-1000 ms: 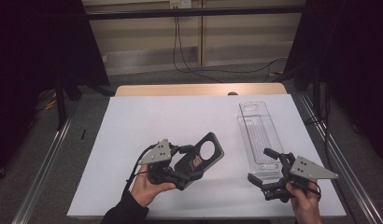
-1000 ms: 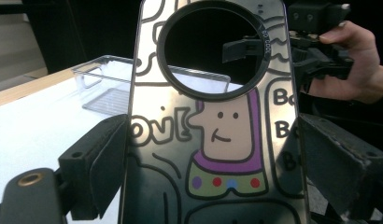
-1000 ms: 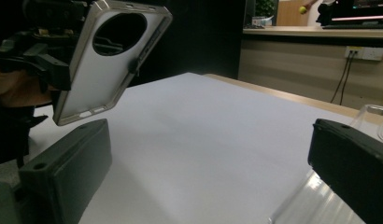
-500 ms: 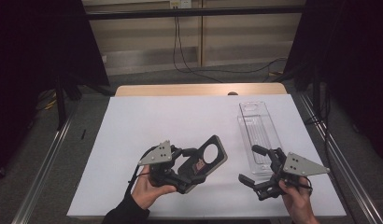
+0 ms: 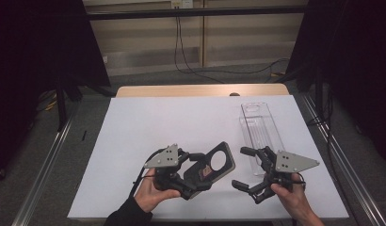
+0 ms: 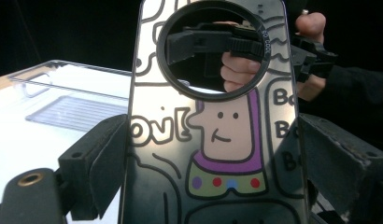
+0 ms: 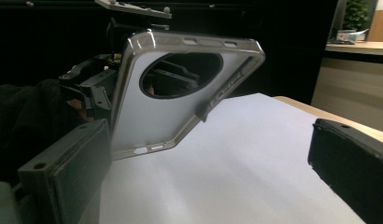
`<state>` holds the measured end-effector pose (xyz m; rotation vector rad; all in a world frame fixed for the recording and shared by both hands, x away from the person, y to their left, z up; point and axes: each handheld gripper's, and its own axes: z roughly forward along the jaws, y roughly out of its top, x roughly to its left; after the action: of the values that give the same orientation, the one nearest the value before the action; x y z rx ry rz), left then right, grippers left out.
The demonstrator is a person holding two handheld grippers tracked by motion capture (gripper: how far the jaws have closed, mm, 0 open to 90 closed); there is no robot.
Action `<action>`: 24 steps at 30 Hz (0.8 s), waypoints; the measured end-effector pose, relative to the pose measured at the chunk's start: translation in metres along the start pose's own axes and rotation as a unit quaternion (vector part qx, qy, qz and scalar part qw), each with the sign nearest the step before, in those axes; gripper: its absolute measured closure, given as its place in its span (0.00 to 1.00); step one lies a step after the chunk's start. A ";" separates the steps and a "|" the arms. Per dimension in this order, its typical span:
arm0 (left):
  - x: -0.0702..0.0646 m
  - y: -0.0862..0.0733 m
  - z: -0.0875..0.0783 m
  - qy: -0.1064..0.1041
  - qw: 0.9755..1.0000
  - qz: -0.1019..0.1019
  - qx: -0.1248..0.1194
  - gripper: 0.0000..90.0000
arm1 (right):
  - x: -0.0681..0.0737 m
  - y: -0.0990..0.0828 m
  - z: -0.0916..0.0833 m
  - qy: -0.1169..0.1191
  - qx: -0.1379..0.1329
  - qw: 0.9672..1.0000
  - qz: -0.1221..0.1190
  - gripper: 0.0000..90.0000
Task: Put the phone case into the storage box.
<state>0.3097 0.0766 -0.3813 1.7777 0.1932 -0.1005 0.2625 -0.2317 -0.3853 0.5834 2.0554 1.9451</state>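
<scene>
The left gripper (image 5: 197, 170) has its jaws clenched on a phone case (image 5: 213, 165) with a round camera cutout and a cartoon print, held just above the white counter (image 5: 148, 127). The right gripper (image 5: 245, 169), jaws released and wide apart, faces the case nearby. Behind it, a clear plastic tray (image 5: 261, 128) lies on the counter.

Black claws (image 5: 250, 167), grey triangular plates (image 5: 294, 161)

right gripper (image 5: 251, 171) swung left from the clear tray (image 5: 261, 129), now facing the phone case (image 5: 212, 165)
</scene>
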 end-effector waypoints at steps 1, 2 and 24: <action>0.000 0.000 0.001 -0.002 1.000 -0.001 0.000 0.14 | 0.000 0.000 0.001 0.004 0.001 1.000 -0.001 0.00; 0.000 0.000 0.002 -0.002 1.000 -0.003 0.001 0.14 | 0.000 0.001 0.002 0.008 0.005 1.000 -0.001 0.00; 0.000 -0.003 0.007 -0.034 0.999 -0.006 0.005 0.14 | -0.005 0.014 0.014 0.089 0.032 0.995 0.021 0.01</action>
<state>0.3098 0.0702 -0.3855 1.7804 0.1539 -0.1705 0.2753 -0.2209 -0.3729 0.4860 2.2366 2.0285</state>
